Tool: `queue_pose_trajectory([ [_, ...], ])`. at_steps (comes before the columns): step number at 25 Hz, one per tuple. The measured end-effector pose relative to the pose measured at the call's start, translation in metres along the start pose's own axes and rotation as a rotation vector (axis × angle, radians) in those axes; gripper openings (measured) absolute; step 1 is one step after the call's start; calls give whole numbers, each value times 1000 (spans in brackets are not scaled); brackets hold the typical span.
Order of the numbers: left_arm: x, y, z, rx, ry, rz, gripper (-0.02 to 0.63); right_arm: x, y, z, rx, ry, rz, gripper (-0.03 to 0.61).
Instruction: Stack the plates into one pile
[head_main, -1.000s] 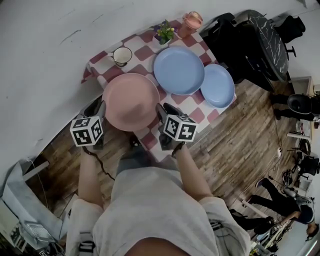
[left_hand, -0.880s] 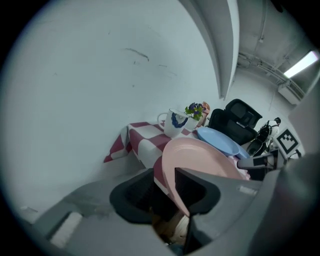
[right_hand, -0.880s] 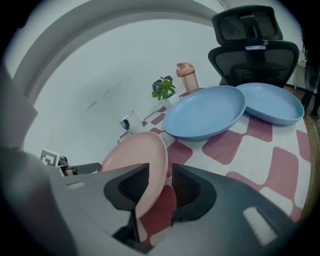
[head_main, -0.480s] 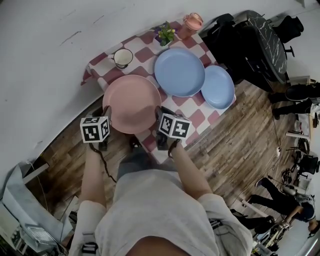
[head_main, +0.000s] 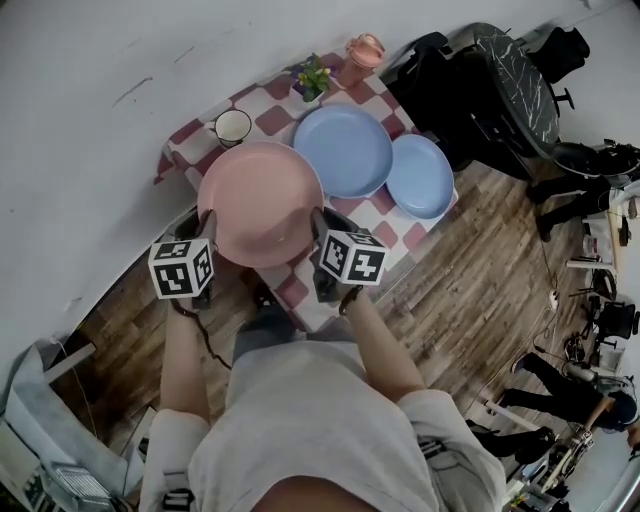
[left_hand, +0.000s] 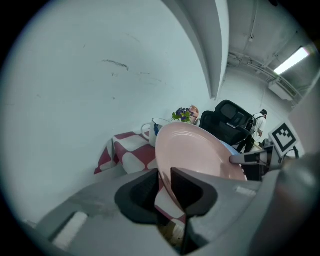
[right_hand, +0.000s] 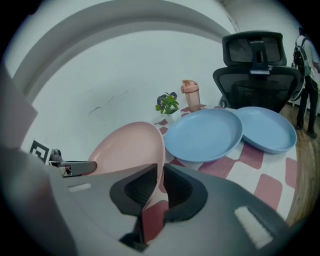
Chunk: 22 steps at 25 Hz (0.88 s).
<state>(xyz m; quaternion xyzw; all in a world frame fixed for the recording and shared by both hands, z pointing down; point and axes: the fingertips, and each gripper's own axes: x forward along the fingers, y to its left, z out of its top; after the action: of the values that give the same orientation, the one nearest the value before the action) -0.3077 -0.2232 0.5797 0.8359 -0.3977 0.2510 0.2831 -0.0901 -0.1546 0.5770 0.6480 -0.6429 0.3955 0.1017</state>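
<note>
Over the near end of the checked table (head_main: 297, 290), the pink plate (head_main: 260, 200) is gripped at opposite rims. The left gripper (head_main: 205, 228) and right gripper (head_main: 318, 224) have just been closing, and both now pinch its edge. Beyond it, a big blue plate (head_main: 343, 150) and a small blue plate (head_main: 420, 176) lie side by side.

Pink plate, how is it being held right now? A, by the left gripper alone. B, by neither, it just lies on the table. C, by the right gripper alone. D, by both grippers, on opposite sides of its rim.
D: the left gripper and the right gripper each press on the rim of the pink plate, on opposite sides, and both pairs of jaws have just been closing onto it.
</note>
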Motion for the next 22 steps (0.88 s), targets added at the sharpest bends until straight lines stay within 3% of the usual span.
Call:
queue_pose_trajectory([
  [10,-1,-41,21,-9,-28,-1,87,-26,-23,38,-25,-62,17,39],
  [22,29,-111,39,-92,-46,73,87,-34,-88,101,-75,-67,100,28],
])
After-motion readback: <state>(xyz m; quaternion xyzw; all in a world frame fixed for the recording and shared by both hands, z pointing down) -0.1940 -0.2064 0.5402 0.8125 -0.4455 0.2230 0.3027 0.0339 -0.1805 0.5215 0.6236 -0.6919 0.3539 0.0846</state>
